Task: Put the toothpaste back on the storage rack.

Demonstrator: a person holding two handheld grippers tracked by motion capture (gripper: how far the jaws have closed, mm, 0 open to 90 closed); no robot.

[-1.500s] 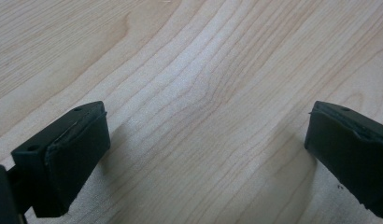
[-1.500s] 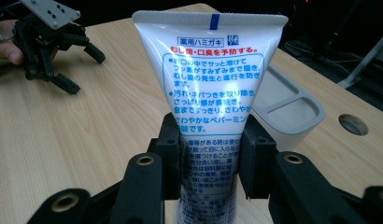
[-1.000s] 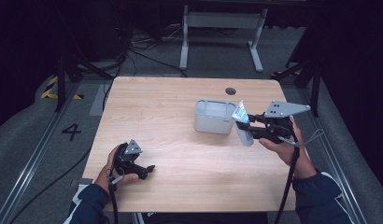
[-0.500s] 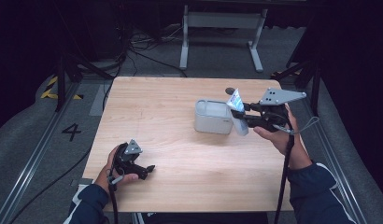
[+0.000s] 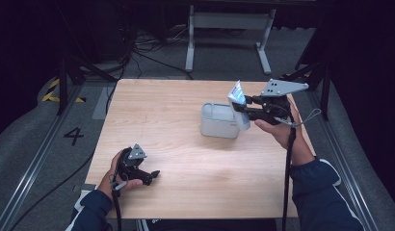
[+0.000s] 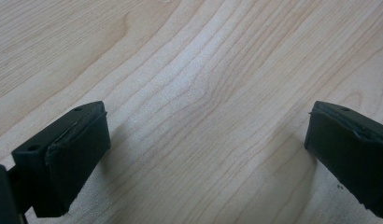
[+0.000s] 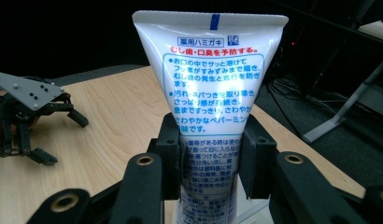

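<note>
The right gripper [image 5: 243,109], held above the right side of the pale wooden table [image 5: 176,192], is clamped on a white soft plastic toothpaste tube with blue and red printed text [image 7: 212,93], its two black jaws pinching the tube across its lower body while the flat crimped end rises above them. The grip could fail: the tube is soft and smooth, so it may squash, slide down or swing between the jaws if the hand tilts or moves sharply. The tube hangs just at the right edge of the pale grey rounded plastic container [image 5: 219,120], and could catch on that rim. The left gripper [image 5: 150,175] rests low at the table's near left, well apart, jaws spread wide over bare wood.
</note>
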